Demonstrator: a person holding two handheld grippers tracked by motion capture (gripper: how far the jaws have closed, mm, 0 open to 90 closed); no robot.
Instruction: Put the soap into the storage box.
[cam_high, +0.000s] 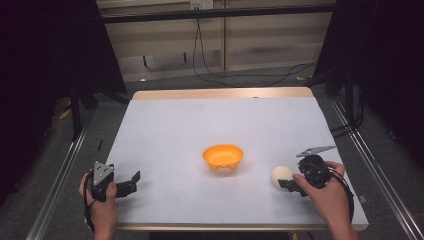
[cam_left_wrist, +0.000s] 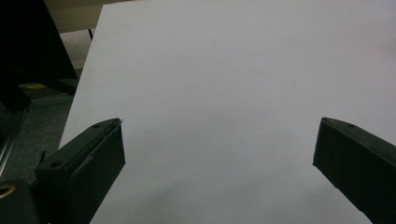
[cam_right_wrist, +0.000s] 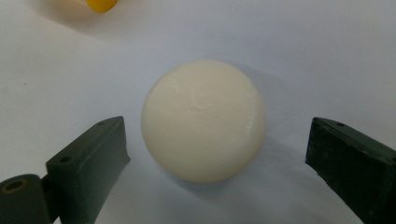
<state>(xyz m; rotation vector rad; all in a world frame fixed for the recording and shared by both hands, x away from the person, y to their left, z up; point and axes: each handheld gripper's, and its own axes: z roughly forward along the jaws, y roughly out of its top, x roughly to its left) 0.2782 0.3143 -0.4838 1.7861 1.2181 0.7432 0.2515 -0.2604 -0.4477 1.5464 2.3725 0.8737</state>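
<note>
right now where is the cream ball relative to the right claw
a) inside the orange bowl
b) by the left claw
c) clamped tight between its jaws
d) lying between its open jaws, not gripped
d: the cream ball lies on the table between the right claw jaws, which stand wide with gaps either side.

The cream ball (cam_right_wrist: 203, 120) looks smooth with a soft, waxy sheen, faint scuffs showing on its top. The orange bowl (cam_high: 223, 157) looks like glossy plastic. The surface (cam_high: 220, 125) wears a matt, pale sheet, paper-smooth, with a bare wooden strip along its far edge. The right gripper (cam_right_wrist: 217, 163) has matt black jaws of slightly grainy plastic; the left gripper (cam_left_wrist: 219, 158) looks the same.
</note>
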